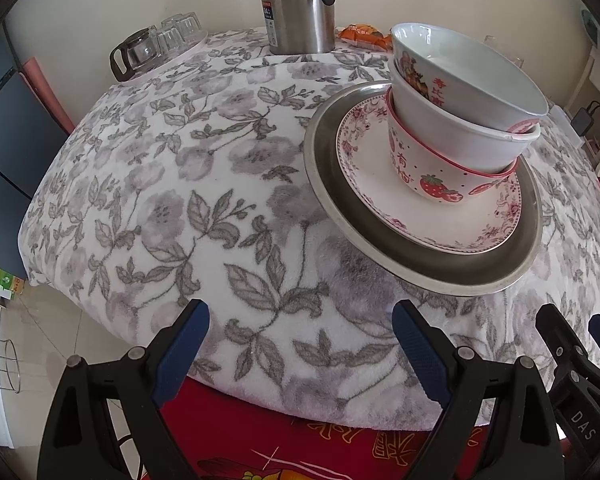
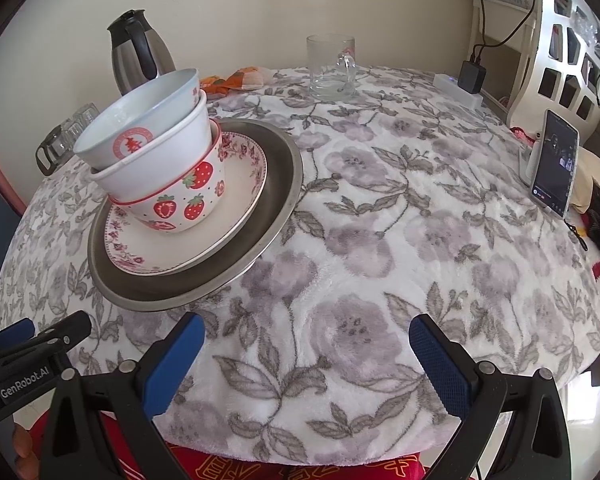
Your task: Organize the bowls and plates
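Note:
A stack stands on the flowered tablecloth. A wide metal plate [image 1: 420,268] [image 2: 276,184] is at the bottom, with a pink-flowered plate [image 1: 440,224] [image 2: 188,248] on it. A strawberry bowl [image 1: 432,180] [image 2: 180,204], a plain white bowl [image 1: 452,136] [image 2: 160,160] and a printed white bowl [image 1: 460,68] [image 2: 140,120] are nested on top, tilted. My left gripper [image 1: 300,344] is open and empty at the near table edge, left of the stack. My right gripper [image 2: 306,356] is open and empty, right of the stack.
A steel thermos jug [image 1: 300,4] [image 2: 140,52] stands at the back. A tray of glasses and a glass pot [image 1: 140,50] is at the back left. A glass mug [image 2: 332,68], a power strip [image 2: 456,88] and a propped phone [image 2: 552,168] are on the right. An orange packet [image 1: 364,36] lies by the jug.

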The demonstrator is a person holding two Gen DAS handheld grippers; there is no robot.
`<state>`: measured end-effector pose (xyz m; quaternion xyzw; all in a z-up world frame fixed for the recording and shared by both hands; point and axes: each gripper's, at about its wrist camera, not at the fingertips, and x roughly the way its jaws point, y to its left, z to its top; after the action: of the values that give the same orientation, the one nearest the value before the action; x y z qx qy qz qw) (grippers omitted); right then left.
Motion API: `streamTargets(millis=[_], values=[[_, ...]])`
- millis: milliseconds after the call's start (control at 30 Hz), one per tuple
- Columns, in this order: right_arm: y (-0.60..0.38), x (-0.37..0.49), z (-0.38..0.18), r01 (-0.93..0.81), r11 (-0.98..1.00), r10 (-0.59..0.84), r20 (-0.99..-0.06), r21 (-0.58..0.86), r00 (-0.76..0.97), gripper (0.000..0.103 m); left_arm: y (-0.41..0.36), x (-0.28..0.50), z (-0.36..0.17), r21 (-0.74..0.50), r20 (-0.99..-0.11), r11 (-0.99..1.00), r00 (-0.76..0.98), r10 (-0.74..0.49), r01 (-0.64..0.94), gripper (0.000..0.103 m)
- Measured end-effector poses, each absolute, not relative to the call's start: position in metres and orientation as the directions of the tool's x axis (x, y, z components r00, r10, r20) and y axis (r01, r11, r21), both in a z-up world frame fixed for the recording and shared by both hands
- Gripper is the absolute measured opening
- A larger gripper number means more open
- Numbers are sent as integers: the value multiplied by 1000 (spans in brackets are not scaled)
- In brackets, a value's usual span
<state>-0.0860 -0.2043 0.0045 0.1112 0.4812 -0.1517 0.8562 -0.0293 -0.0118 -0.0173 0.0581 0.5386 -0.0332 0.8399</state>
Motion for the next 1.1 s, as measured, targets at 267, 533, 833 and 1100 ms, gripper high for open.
streamTargets(millis=[267,533,833,1100], values=[[-204,-86,4,366,930,-153,-858,43,490,103,-11,-29,-18,56,-912,992,411,3,116,93],[-204,-86,4,366,929,-153,-858,44,490,103,-11,-29,-18,53,-913,992,407,1,116,93],[-204,-85,4,366,929,-153,-859,43,489,103,-11,-29,-18,52,-913,992,407,0,115,93],[-204,-86,3,366,930,-153,-860,42,487,103,-11,-28,-18,52,-914,992,407,0,116,93]])
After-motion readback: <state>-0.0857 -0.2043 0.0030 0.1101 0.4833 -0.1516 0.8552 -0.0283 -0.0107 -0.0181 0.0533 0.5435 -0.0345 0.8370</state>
